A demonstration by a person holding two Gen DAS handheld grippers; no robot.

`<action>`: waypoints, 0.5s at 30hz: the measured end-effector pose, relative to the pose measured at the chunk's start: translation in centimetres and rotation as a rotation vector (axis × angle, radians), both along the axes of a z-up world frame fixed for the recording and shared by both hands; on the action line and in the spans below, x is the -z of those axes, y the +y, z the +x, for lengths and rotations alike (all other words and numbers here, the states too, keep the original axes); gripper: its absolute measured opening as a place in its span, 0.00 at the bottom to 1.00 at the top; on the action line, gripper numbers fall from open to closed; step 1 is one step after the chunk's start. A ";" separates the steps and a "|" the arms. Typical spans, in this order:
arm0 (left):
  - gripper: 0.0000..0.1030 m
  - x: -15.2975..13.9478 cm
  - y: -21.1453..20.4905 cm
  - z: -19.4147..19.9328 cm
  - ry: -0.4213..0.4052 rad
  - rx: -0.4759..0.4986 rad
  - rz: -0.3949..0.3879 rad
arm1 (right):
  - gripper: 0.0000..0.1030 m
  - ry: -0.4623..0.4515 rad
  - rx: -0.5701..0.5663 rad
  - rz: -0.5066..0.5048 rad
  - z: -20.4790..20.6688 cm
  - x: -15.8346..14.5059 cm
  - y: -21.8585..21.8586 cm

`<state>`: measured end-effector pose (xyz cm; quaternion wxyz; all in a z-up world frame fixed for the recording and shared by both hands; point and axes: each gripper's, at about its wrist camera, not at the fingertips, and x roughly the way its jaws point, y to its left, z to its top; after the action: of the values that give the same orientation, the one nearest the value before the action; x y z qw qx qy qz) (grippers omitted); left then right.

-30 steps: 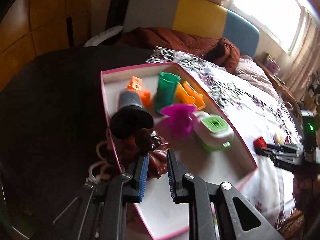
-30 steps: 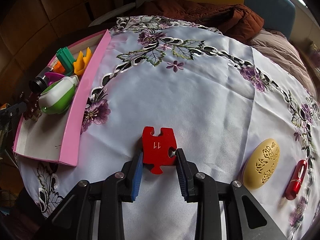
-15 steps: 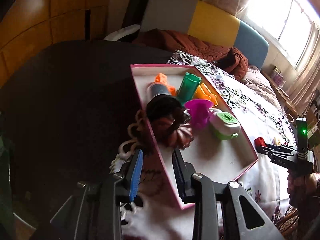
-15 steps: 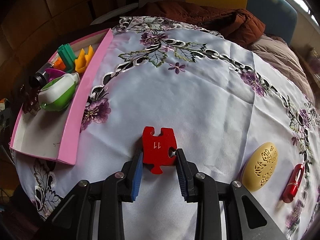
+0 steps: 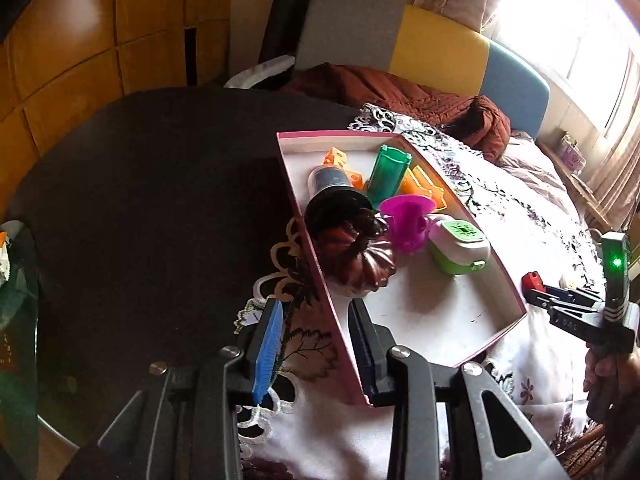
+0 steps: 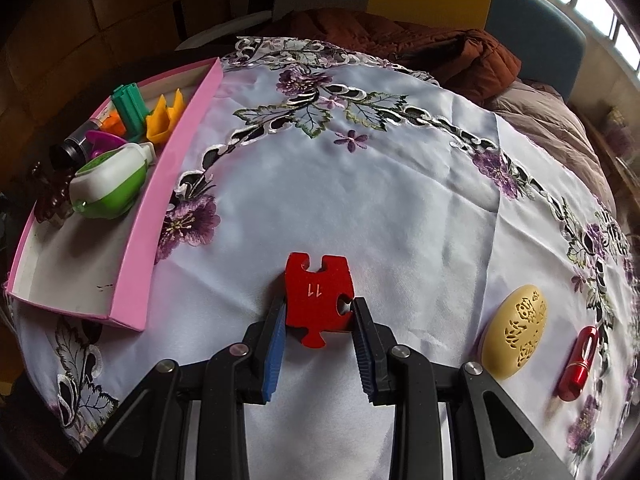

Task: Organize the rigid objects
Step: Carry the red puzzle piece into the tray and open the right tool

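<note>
Pinching the red puzzle piece (image 6: 319, 299) by its two side edges, my right gripper (image 6: 319, 322) has it clamped flat against the tablecloth (image 6: 360, 184). It looks thin, stiff and light, so I judge this edge grip is the right hold, though the notched side could let it twist. My left gripper (image 5: 316, 334) is opening, its jaws straddling the near wall of the pink box (image 5: 336, 320) with nothing pressed between them; the dark brown hair clip (image 5: 360, 258) lies just ahead in the box, glossy and probably slippery. Beyond it sit a purple funnel (image 5: 406, 220), a green-and-white case (image 5: 460, 246) and a green tube (image 5: 386, 174). On the cloth, well apart from the box, lie a carved yellow oval (image 6: 514, 330) and a red lipstick tube (image 6: 578, 362). Whether the puzzle piece has lifted off the cloth I cannot tell, and the box's far corner is crowded and hard to sort out.
</note>
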<state>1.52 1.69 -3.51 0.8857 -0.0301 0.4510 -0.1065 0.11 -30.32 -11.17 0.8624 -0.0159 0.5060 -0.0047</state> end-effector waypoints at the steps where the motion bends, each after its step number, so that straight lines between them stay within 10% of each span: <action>1: 0.34 0.0 0.0 0.0 0.000 0.002 -0.001 | 0.31 -0.002 0.008 -0.005 -0.1 0.0 0.1; 15: 0.34 -0.3 0.1 -0.7 -0.014 0.020 -0.009 | 0.30 -0.042 0.088 -0.024 -1.3 -1.8 2.0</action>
<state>0.80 1.78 -3.21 0.8876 -0.0290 0.4444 -0.1176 -1.16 -28.34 -9.34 0.8716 -0.0040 0.4878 -0.0490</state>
